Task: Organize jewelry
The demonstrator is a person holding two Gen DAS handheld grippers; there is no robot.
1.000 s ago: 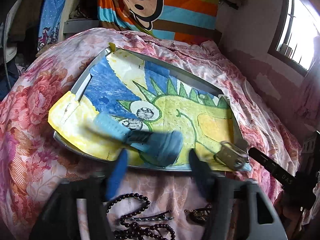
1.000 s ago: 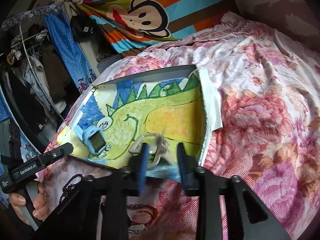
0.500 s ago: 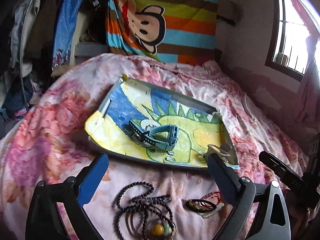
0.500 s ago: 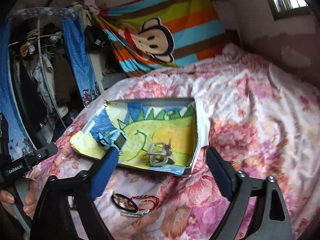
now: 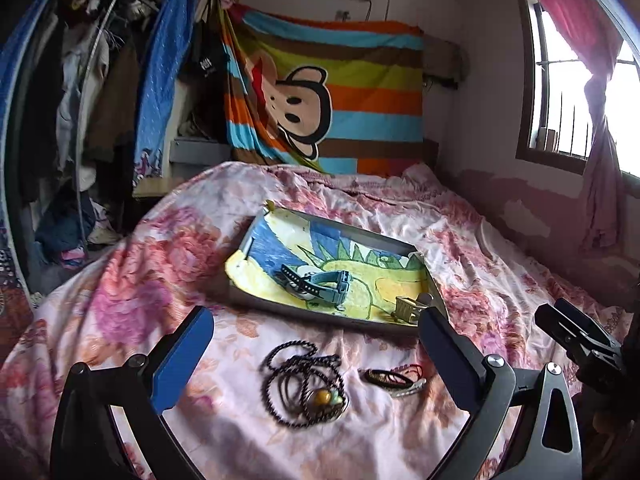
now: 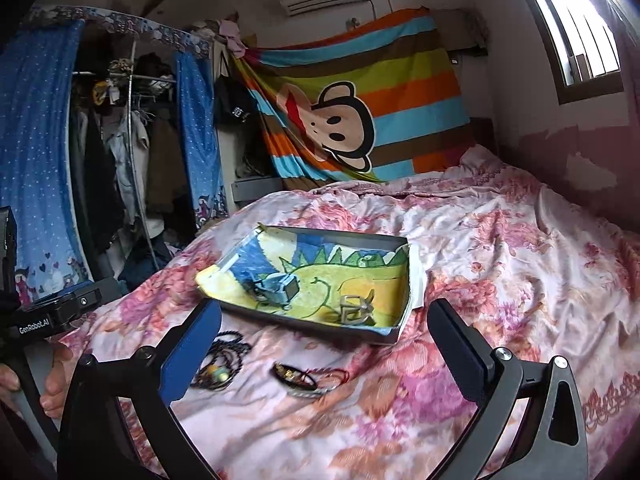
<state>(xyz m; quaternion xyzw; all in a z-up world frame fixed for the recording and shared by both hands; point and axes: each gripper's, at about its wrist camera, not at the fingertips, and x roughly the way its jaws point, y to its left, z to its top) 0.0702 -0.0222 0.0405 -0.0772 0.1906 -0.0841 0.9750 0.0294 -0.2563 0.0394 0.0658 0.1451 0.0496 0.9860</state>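
A shallow grey tray (image 5: 404, 245) lined with a dinosaur drawing (image 5: 362, 276) sits on the flowered bedspread (image 5: 160, 264), roughly mid-bed, with broad bare quilt to its far side and toward the window-side edge. The wardrobe-side edge of the bed drops off just past the tray's left corner. Between the tray's near rim and the near edge of the bed lies a strip of open quilt carrying the loose pieces.

Inside the tray, a blue wristwatch (image 5: 320, 285) lies near the middle-left and a small metal clasp piece (image 5: 408, 307) stands in the near right corner. On the quilt, a coiled black bead necklace (image 5: 304, 380) with amber and green beads rests just before the tray, and a dark bracelet bundle with red cord (image 5: 394, 376) lies just beside it to the right, apart from it.

The left gripper (image 5: 316, 360) hangs with fingers spread wide, empty, the necklace and bracelet framed between them. The right gripper (image 6: 326, 348) is likewise wide open and empty, the bracelet bundle (image 6: 300, 378) lying between its fingers, the necklace (image 6: 218, 364) close by its left finger (image 6: 188, 354).
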